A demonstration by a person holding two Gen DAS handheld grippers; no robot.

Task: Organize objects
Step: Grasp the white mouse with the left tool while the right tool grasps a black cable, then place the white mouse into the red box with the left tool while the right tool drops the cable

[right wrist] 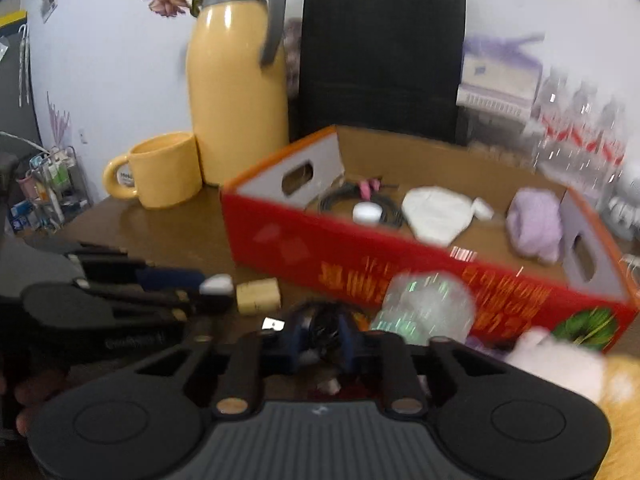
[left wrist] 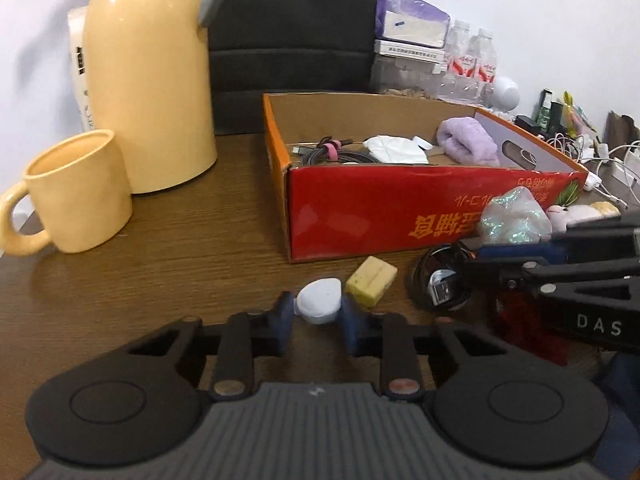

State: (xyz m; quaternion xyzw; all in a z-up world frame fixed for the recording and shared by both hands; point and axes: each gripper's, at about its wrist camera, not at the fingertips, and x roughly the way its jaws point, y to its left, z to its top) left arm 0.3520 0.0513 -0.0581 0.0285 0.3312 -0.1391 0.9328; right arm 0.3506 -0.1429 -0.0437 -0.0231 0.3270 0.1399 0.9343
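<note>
My left gripper (left wrist: 319, 312) is shut on a small pale-blue case (left wrist: 320, 301), held just above the wooden table in front of the red cardboard box (left wrist: 400, 216). It also shows in the right wrist view (right wrist: 216, 285). My right gripper (right wrist: 322, 338) is shut on a coiled black cable (right wrist: 326, 326); the coil with its USB plug shows in the left wrist view (left wrist: 440, 284). A yellow block (left wrist: 371, 275) lies between the two. A crumpled iridescent wrapper (left wrist: 514, 218) rests against the box. The box holds cables, a white cloth (left wrist: 394, 149) and a purple towel (left wrist: 466, 140).
A yellow mug (left wrist: 76, 196) and a tall yellow flask (left wrist: 148, 76) stand at the left. A black bag (left wrist: 292, 40) stands behind the box. Water bottles (left wrist: 472, 60), chargers and white cables crowd the far right. A pink-white plush toy (left wrist: 576, 213) lies right of the wrapper.
</note>
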